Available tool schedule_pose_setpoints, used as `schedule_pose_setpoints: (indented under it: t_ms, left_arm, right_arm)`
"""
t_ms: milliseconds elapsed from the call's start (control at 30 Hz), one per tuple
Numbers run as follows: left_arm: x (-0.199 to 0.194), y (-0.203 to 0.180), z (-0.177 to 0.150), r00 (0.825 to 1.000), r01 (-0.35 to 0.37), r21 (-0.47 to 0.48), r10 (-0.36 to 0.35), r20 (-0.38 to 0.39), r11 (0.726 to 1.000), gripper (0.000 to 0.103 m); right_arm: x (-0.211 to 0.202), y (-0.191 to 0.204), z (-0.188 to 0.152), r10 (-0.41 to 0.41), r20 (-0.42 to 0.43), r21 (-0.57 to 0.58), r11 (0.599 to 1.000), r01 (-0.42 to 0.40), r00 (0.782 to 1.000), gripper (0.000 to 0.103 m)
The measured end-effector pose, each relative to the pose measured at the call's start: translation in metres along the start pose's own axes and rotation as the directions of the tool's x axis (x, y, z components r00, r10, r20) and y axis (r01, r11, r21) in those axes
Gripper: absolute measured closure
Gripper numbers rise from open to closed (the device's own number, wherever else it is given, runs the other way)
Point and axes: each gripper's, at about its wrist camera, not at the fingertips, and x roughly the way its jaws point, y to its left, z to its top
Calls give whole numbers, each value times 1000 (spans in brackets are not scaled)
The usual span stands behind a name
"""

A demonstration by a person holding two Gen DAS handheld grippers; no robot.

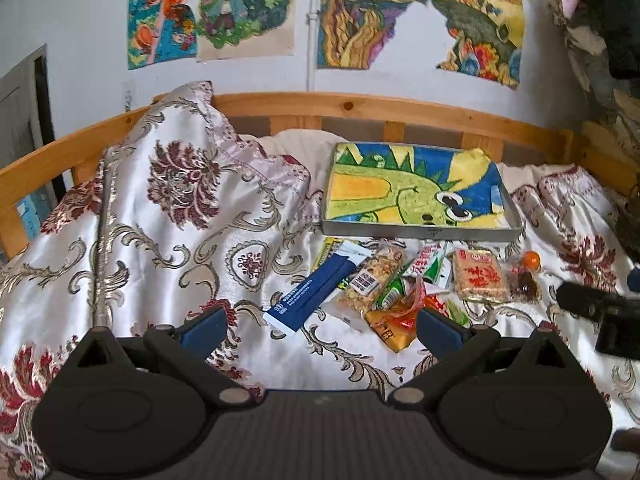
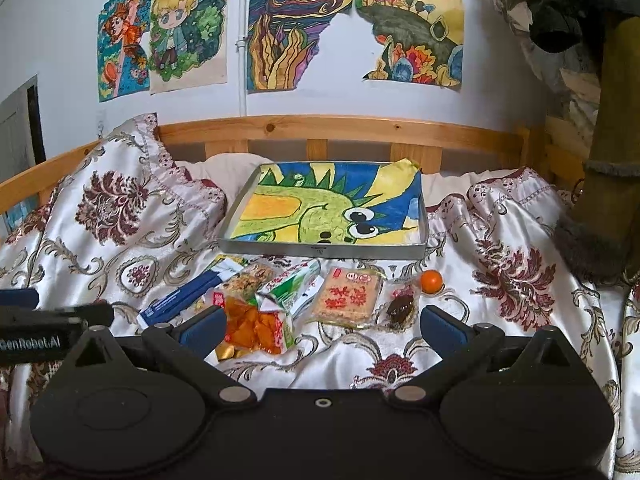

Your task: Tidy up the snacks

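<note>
A pile of snacks lies on the patterned bedspread in front of a grey tray (image 1: 424,233) (image 2: 320,249) lined with a dinosaur drawing. The pile holds a blue packet (image 1: 310,294) (image 2: 180,298), a nut bar (image 1: 374,278), a green-white carton (image 2: 294,286), an orange snack bag (image 2: 252,326) (image 1: 394,324), a rice cracker pack (image 1: 480,276) (image 2: 346,296), a dark candy (image 2: 400,308) and a small orange (image 2: 432,281) (image 1: 531,260). My left gripper (image 1: 320,332) is open and empty, just short of the pile. My right gripper (image 2: 322,330) is open and empty, near the orange bag and cracker pack.
A satin floral cover (image 1: 160,216) bunches high at the left. A wooden bed rail (image 2: 320,130) runs behind the tray. Drawings hang on the white wall. Dark clothing (image 2: 600,160) hangs at the right edge.
</note>
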Motion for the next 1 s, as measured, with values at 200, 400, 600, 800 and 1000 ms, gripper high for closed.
schedule_pose_setpoints:
  t_ms: [200, 400, 600, 800, 1000]
  left_arm:
    - [11, -1, 15, 999, 27, 30, -26, -27, 999, 1]
    - [24, 6, 34, 998, 41, 30, -39, -46, 999, 1]
    - [30, 10, 62, 996, 56, 101, -49, -74, 993, 1]
    - [48, 5, 85, 991, 1, 191, 24, -130, 982, 1]
    - [79, 4, 90, 967, -41, 241, 99, -234, 970, 0]
  right_arm:
    - [9, -4, 6, -11, 19, 12, 1000, 11, 1000, 1]
    - [25, -8, 11, -28, 29, 46, 999, 27, 999, 1]
    - [50, -5, 15, -37, 24, 33, 999, 36, 999, 1]
    - [78, 4, 19, 33, 47, -15, 999, -32, 998, 1]
    - [107, 12, 18, 172, 51, -142, 976, -164, 984, 1]
